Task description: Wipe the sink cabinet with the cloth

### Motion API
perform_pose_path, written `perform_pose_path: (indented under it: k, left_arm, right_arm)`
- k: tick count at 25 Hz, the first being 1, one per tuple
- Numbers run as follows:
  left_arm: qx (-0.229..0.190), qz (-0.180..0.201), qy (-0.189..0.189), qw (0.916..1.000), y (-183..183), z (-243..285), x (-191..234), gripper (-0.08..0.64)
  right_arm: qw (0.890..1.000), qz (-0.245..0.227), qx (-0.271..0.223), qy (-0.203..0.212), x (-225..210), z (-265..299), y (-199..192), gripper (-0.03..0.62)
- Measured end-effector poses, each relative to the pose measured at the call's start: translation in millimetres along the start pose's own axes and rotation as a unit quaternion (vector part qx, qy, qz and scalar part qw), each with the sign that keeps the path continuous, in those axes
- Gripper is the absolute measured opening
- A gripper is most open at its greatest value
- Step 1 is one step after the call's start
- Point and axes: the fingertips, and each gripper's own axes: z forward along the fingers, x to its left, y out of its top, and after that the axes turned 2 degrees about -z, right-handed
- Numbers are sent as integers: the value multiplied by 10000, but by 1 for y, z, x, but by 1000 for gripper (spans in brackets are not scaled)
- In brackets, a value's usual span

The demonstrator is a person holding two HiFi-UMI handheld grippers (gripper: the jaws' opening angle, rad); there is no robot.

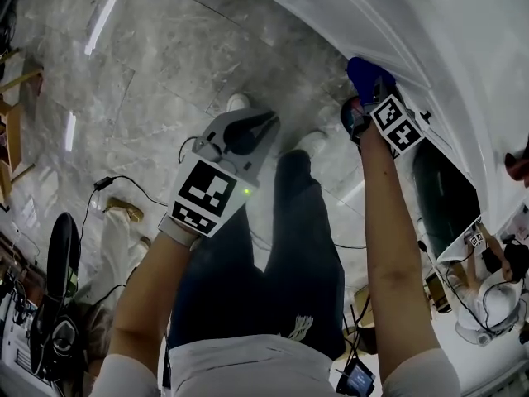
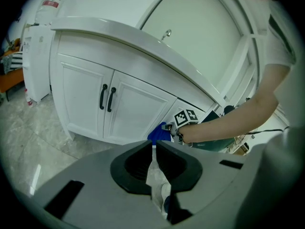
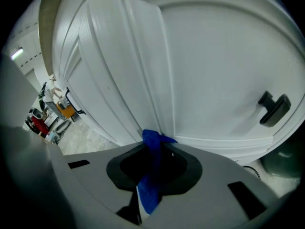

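Fingers of the right gripper (image 3: 153, 149) clamp the blue cloth (image 3: 150, 187), its tip against a groove of the white sink cabinet (image 3: 214, 56), mid-frame. The left gripper (image 2: 154, 146) has its fingers together, empty. Only a nub protrudes (thin padding), so the fingers could scrape the cabinet or catch the handle (image 3: 272, 109) at right.

Bright, even light glares in streaks on the marble floor (image 1: 157, 73), and fisheye edges curve and darken.

The cloth (image 3: 152, 143) touches the sink cabinet (image 3: 214, 56), left gripper (image 1: 263, 124) apart
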Motion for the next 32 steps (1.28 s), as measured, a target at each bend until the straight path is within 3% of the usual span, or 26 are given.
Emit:
perform_pose_path:
  k: [17,25,32]
  left_arm:
    - [160,-153,42,9997,-9,5,1,11]
    - [169,-39,-26,9998,-6,10,-10,11]
    - [253,38,-74,9996,-12,11,-14,11]
  right_arm:
    - [9986,-418,270,181,2,20,-17,57]
    - [9989,-432,177,-49,-27,3,-18,57]
    - [9983,-534,-199,-72,-24,-20,4,57]
